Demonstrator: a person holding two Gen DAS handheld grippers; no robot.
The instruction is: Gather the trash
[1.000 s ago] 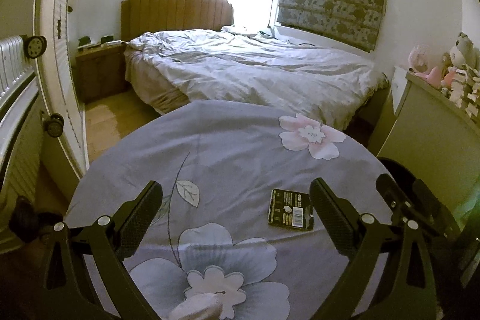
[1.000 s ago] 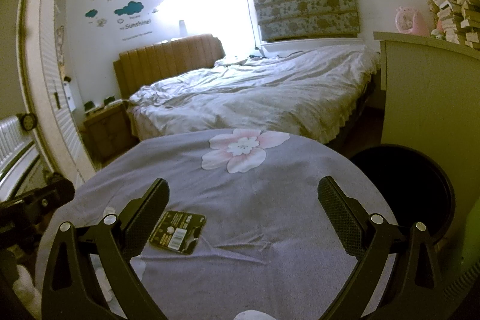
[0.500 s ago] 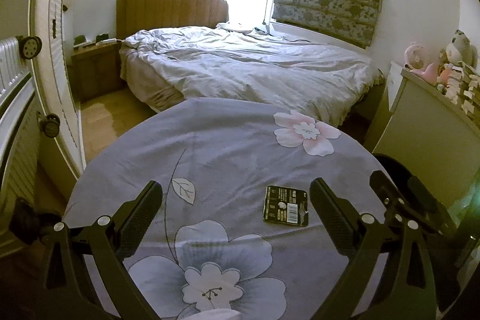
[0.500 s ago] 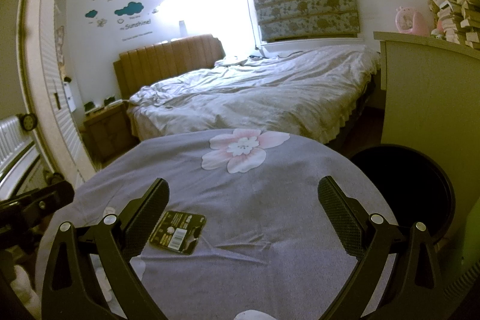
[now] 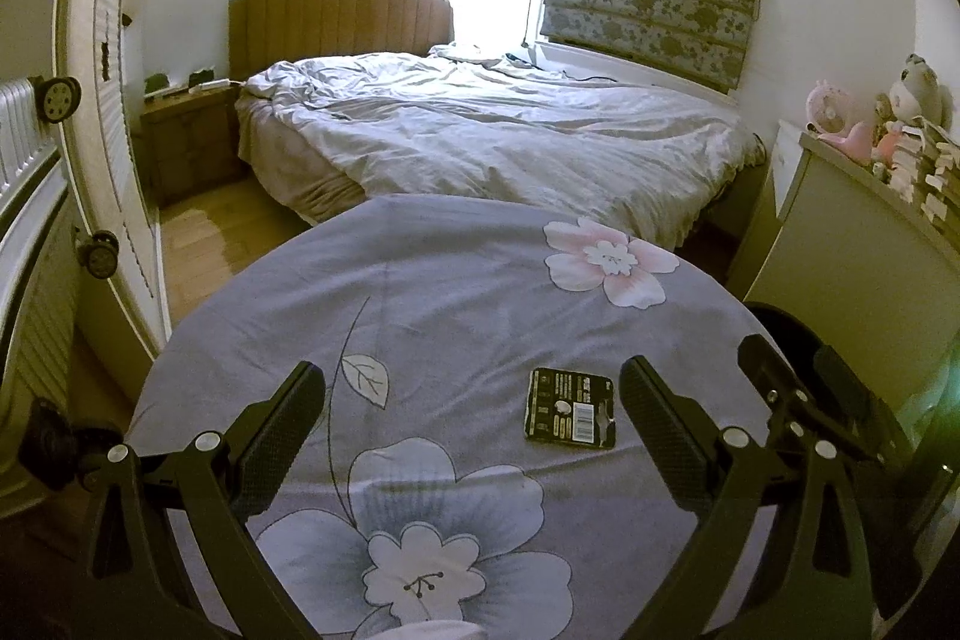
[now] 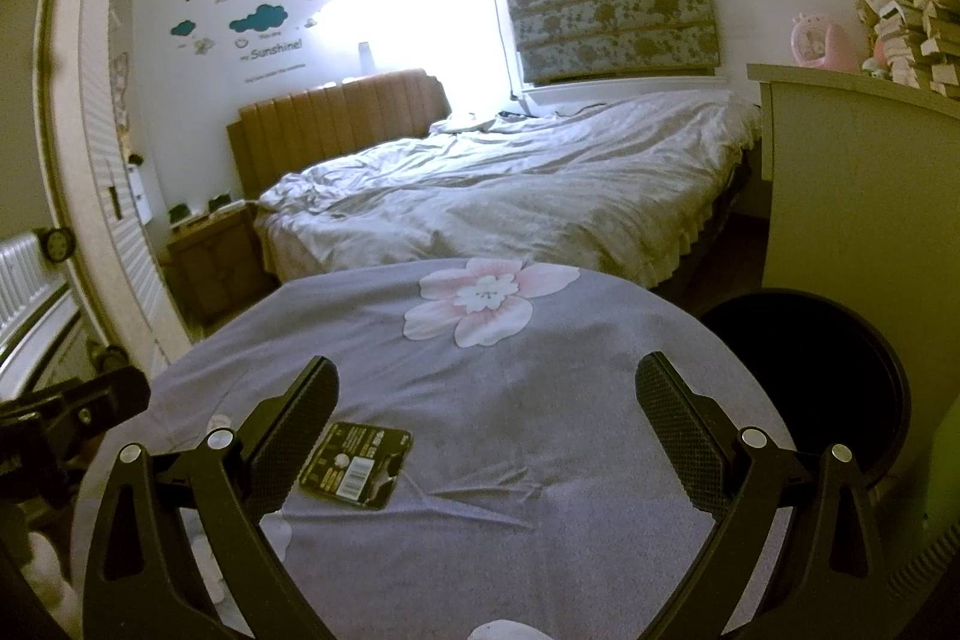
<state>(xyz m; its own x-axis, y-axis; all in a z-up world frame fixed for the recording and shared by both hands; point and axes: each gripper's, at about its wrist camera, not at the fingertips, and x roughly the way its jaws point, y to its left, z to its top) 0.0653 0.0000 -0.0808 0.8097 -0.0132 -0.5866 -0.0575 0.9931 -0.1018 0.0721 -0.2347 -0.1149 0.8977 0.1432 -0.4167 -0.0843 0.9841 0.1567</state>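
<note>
Lying flat: black card (image 6: 357, 465) | tablecloth (image 6: 540, 388) | bin (image 6: 840, 376) right.

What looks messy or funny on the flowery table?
Only the small black card wrapper with a barcode. It lies flat and slightly crooked on the flowered tablecloth, the sole loose item there. The black bin stands beside the table. Both grippers are open, holding nothing.

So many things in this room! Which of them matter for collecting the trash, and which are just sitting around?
For the job:
- black card with a barcode, flat on the flowered cloth
- dark bin right of the table
- left claw and right claw, both open

Just lying about:
- bed
- nightstand
- pink fan
- book stack
</note>
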